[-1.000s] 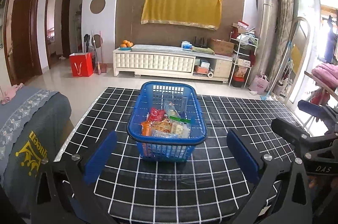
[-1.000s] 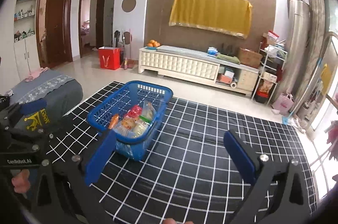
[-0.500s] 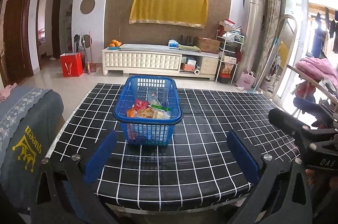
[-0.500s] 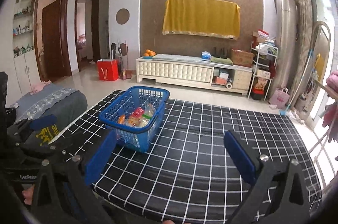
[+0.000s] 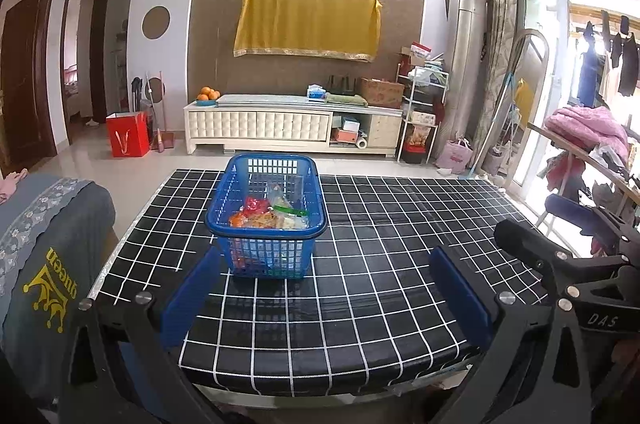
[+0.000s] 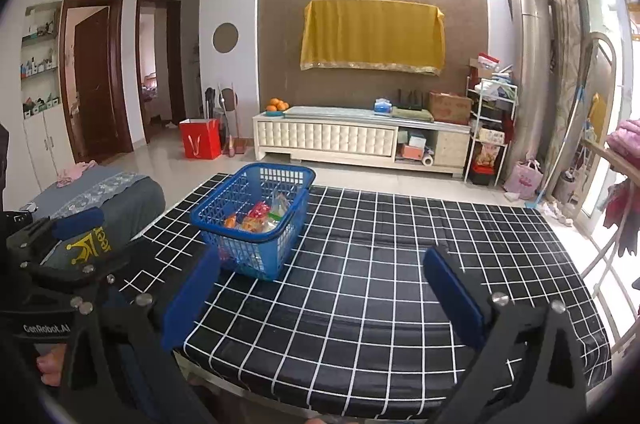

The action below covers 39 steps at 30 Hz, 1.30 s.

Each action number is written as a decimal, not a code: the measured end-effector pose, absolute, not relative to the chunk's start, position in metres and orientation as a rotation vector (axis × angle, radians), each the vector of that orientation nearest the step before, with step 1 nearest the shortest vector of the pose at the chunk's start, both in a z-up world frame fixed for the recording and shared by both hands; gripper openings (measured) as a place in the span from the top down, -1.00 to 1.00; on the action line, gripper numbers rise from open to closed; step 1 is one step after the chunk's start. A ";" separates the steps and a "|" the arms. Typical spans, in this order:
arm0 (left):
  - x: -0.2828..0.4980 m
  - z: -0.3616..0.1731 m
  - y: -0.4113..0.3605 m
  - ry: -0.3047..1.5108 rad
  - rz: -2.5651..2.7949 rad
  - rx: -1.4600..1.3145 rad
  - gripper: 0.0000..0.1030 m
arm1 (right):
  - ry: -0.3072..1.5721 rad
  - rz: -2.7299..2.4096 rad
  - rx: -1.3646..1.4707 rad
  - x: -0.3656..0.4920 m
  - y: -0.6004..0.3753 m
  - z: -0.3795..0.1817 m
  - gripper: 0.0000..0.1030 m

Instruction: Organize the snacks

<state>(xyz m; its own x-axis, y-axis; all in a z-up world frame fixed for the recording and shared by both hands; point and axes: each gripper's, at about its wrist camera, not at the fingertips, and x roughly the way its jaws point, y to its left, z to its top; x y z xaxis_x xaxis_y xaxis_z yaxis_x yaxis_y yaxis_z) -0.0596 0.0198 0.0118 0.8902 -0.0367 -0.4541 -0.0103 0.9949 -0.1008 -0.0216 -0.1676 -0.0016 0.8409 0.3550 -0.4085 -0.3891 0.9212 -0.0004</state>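
The blue basket [image 5: 266, 224] stands on the tabletop [image 5: 400, 264], toward its left side. Bare tabletop lies right of the basket and in front of it. A grey cushion [image 5: 44, 264] borders the left edge.

A blue plastic mesh basket [image 5: 266, 220] stands upright, holding a loose heap of snack packets [image 5: 268, 214], red, orange, clear, perhaps a green-edged one.

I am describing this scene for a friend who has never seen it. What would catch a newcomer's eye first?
First the blue basket of snacks, standing on the left part of the black table with its white grid. Behind it, a yellow cloth hangs on the brown wall above a white cabinet. Near the camera, the left gripper and right gripper are both open and hold nothing.
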 end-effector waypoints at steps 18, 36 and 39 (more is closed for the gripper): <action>-0.063 0.013 0.019 0.472 -0.013 -0.105 -1.00 | 0.421 0.389 -0.075 -0.027 -0.169 -0.002 -1.00; -0.065 0.016 0.021 0.474 -0.011 -0.107 -1.00 | 0.415 0.389 -0.074 -0.028 -0.170 -0.001 -1.00; -0.066 0.016 0.022 0.471 -0.010 -0.106 -1.00 | 0.414 0.389 -0.077 -0.028 -0.170 -0.001 -1.00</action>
